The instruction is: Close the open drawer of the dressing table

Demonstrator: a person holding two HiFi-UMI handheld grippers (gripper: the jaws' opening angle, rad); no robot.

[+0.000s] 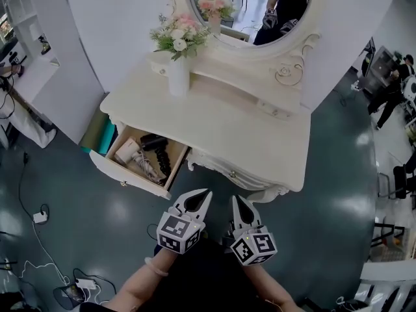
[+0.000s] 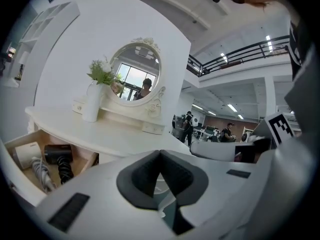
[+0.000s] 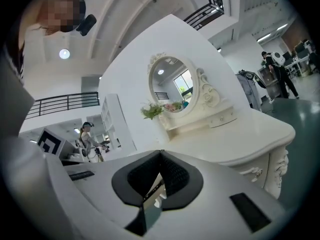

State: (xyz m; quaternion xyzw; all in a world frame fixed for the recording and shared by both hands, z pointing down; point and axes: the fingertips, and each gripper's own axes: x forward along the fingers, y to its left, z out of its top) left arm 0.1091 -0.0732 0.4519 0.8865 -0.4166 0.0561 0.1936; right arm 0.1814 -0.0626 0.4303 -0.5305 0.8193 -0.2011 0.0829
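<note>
The left gripper (image 1: pixel 205 194) has its jaws pressed together with nothing between them, as its own view (image 2: pixel 160 153) shows, the dark pads meeting at the tip. The right gripper (image 1: pixel 237 201) just beside it is likewise closed on nothing (image 3: pixel 161 153). Both hang over the dark green floor (image 1: pixel 325 194), in front of the cream dressing table (image 1: pixel 227 122) and clear of its front edge. The left one points towards the table from near the right front corner of the open drawer (image 1: pixel 123 174) and touches nothing. That drawer stands pulled well out from under the front left corner of the tabletop. Inside it lie a black hair dryer (image 1: pixel 156 145) with a coiled cord, a white appliance (image 1: pixel 128 149) and a pale cable. To the right of the drawer the table's front carries a small knob (image 1: pixel 232 173). At the back left corner of the tabletop stands a white vase (image 1: pixel 179 73) holding pink and white flowers (image 1: pixel 181 34). Behind the tabletop's back edge rises an oval mirror (image 1: pixel 253 5) in a carved frame.
</note>
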